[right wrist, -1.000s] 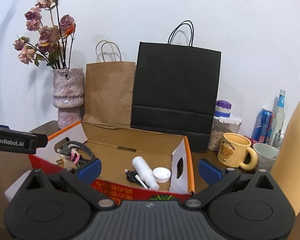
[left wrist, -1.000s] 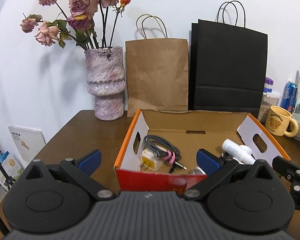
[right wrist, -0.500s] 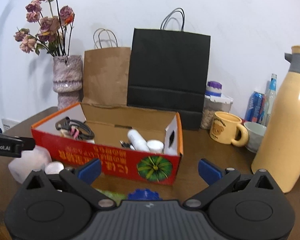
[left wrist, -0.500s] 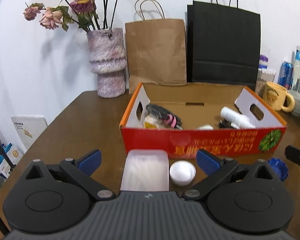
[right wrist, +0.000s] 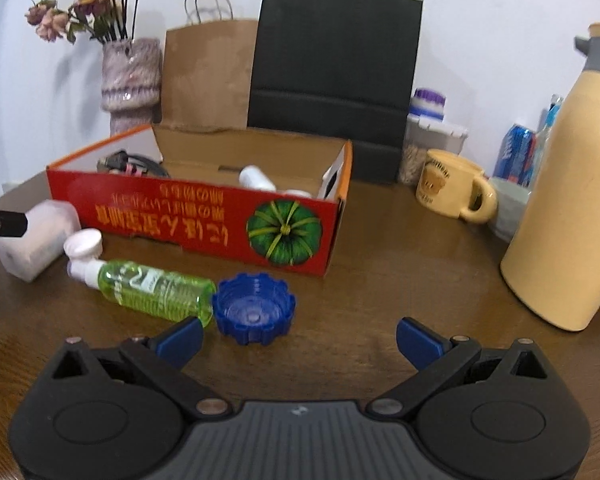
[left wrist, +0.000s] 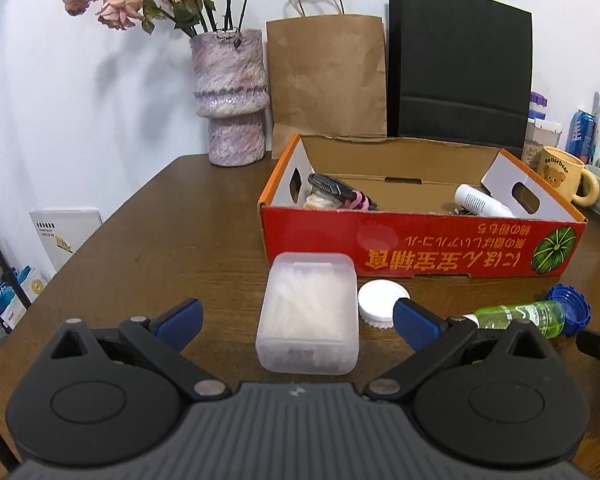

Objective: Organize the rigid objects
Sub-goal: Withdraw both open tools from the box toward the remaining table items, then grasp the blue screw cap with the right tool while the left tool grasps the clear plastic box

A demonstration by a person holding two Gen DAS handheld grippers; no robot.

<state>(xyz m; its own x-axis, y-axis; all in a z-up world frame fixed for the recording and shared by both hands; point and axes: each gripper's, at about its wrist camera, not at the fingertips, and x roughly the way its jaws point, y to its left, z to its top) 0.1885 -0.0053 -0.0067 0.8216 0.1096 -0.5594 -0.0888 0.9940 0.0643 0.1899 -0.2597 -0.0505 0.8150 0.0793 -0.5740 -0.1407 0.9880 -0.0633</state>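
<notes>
A red cardboard box [left wrist: 420,246] [right wrist: 196,216] stands open on the brown table, holding a coiled cable [left wrist: 336,192], a white bottle [left wrist: 480,200] and small items. In front of it lie a translucent plastic case [left wrist: 308,312] [right wrist: 40,236], a white cap [left wrist: 382,300] [right wrist: 84,242], a green bottle [left wrist: 520,314] [right wrist: 156,292] on its side and a blue lid [left wrist: 572,308] [right wrist: 254,308]. My left gripper [left wrist: 298,318] is open, its blue pads either side of the case. My right gripper [right wrist: 300,338] is open just behind the blue lid, holding nothing.
A purple vase [left wrist: 230,96] with dried flowers, a brown paper bag [left wrist: 326,76] and a black bag [left wrist: 464,64] line the wall. A yellow mug [right wrist: 452,190], cans and a tall cream flask [right wrist: 568,184] crowd the right side. The table edge falls away at the left.
Both grippers have pulled back from above the box and dropped toward the table. The case, white cap, green bottle and blue lid have come into view in front of the box.
</notes>
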